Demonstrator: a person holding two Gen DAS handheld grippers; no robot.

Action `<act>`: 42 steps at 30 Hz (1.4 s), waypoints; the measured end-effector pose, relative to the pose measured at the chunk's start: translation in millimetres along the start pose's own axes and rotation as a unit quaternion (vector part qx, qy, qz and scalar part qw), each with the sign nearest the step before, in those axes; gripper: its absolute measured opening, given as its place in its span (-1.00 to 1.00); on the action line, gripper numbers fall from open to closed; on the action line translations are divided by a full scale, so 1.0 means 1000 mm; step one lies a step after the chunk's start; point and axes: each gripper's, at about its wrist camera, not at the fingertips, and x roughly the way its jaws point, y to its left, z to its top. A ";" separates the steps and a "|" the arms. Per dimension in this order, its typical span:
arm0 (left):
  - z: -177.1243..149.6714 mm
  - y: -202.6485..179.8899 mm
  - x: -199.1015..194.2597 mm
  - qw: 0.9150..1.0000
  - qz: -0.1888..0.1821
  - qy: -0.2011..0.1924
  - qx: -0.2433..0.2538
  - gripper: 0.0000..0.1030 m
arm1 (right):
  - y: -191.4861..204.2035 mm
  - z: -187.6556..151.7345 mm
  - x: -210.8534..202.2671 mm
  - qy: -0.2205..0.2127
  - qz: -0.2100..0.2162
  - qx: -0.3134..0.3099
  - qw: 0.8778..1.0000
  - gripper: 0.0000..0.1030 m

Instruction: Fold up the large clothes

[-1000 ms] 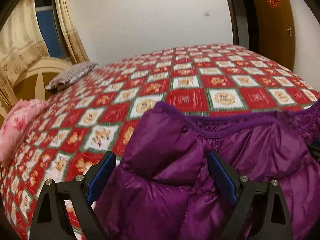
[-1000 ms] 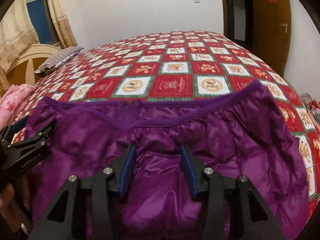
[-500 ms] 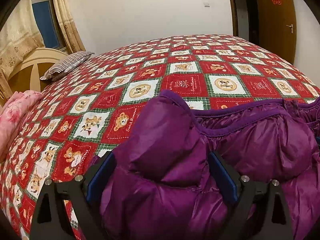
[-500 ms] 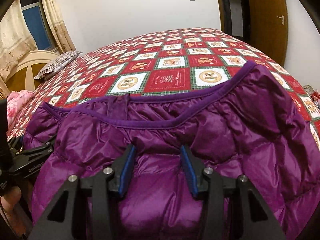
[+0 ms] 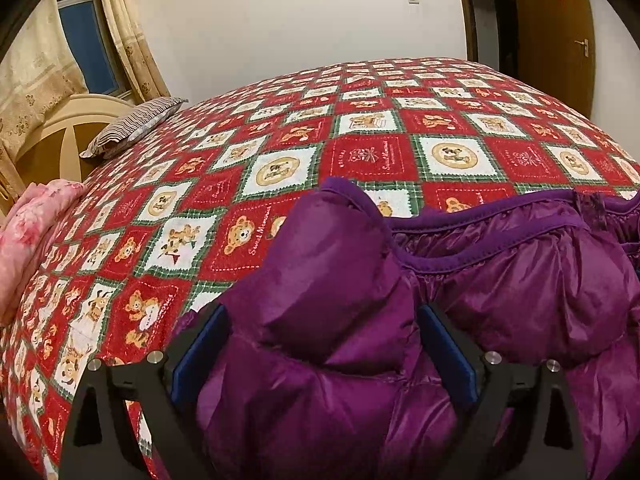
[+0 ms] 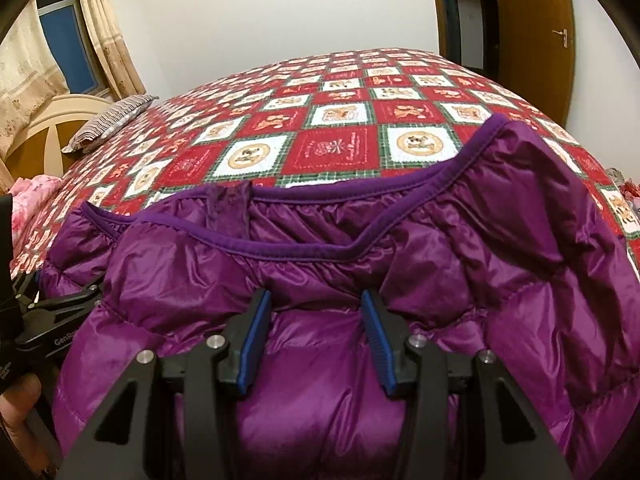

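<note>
Purple quilted down jacket (image 6: 360,288) lying at the near edge of the bed (image 5: 360,128), whose cover is a red, white and green checked quilt with bear motifs. The jacket's bound collar edge (image 6: 320,250) is the landmark for what follows. It runs crosswise in both wrist views, so the garment's broad axis lies across the line of the two grippers, with the bare quilt beyond the collar and the bulk of the padding on the near side of it.

Right gripper (image 6: 316,316): just on the near side of the collar, roughly below its middle. Its blue pads (image 6: 256,340) stand partly apart with a ridge of padded cloth bulging up between them and pressed at both sides; this reads as a grip on the jacket.

Left gripper (image 5: 322,344): toward the left end of the collar, where a shoulder of the jacket rises in a puffed fold. The jaws stand wider here, with a thick lobe of padding filling the gap. The pads appear to bear on it, though the cloth hides the contact faces, so a firm pinch cannot be confirmed from this view. In the right wrist view the same tool (image 6: 60,312) shows at the jacket's left edge, with part of a hand (image 6: 18,412) below it.

Judgement: both grippers sit on the near side of the collar and level with one another along it, neither clearly nearer. A fold carried away from the holder would therefore take the collar edge out over the open quilt; the striped pillow (image 5: 132,130) and pink bedding (image 5: 36,220) lie well to the left of that path.
</note>
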 end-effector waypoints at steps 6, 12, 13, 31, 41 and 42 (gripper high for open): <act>0.000 0.000 0.000 1.000 0.001 0.001 0.001 0.87 | 0.002 0.000 0.001 0.003 -0.004 -0.002 1.000 -0.02; 0.000 0.000 0.000 1.000 0.001 0.000 0.001 0.87 | 0.002 0.001 0.004 0.004 -0.007 -0.004 1.000 -0.02; 0.000 0.000 0.000 1.000 0.001 0.001 0.002 0.87 | 0.003 0.001 0.004 0.005 -0.007 -0.004 1.000 -0.02; 0.014 0.004 -0.028 1.000 0.019 0.009 -0.010 0.87 | 0.008 0.004 -0.001 0.017 -0.029 -0.017 0.999 -0.02; -0.010 -0.029 -0.048 1.000 0.007 -0.005 -0.002 0.88 | 0.033 -0.021 -0.042 -0.027 -0.037 -0.006 0.999 -0.02; -0.014 -0.028 -0.043 1.000 0.005 -0.005 -0.007 0.88 | 0.033 -0.027 -0.036 -0.024 -0.036 -0.008 0.999 -0.02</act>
